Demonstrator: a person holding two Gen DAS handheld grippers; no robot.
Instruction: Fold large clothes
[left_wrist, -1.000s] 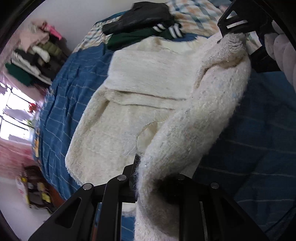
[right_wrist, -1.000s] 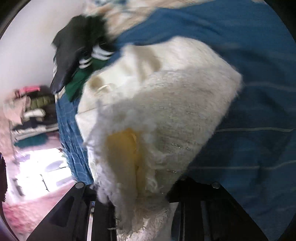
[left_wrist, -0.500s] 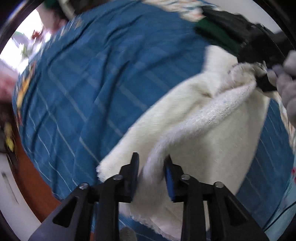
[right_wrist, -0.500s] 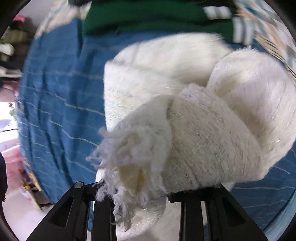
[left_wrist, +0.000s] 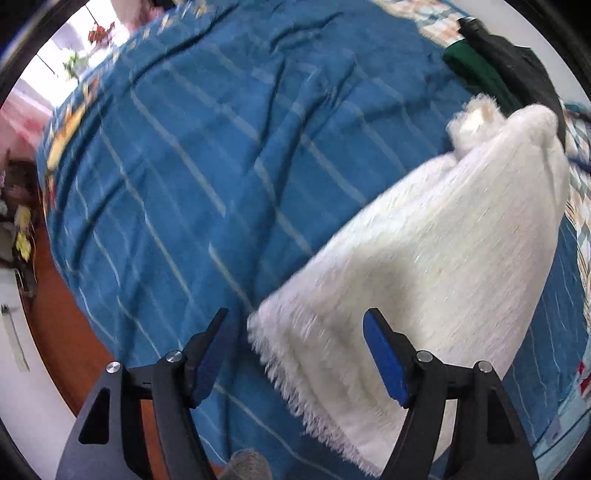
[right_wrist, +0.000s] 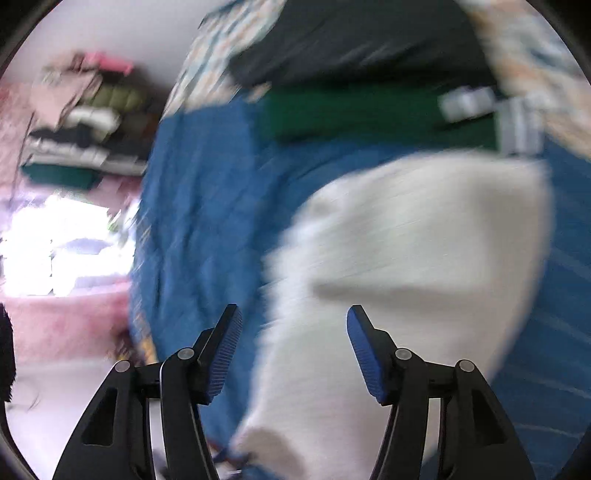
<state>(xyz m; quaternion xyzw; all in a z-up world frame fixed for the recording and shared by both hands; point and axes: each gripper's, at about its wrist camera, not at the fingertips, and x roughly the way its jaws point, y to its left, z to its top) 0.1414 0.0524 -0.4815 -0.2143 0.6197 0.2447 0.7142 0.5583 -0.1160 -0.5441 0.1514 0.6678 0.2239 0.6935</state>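
Note:
A cream-white fuzzy knit garment lies folded in a long bundle on the blue striped bedspread. Its fringed end points toward my left gripper, which is open and empty just above that end. In the blurred right wrist view the same white garment lies on the bedspread. My right gripper is open and empty over its near end.
A green and black pile of clothes sits at the far end of the bed, also in the right wrist view. A rack of folded clothes stands by the wall. Wooden floor shows past the bed's edge.
Both grippers have let go of the white garment and opened. The garment has dropped onto the bedspread as a folded bundle. Both grippers have pulled back from it.

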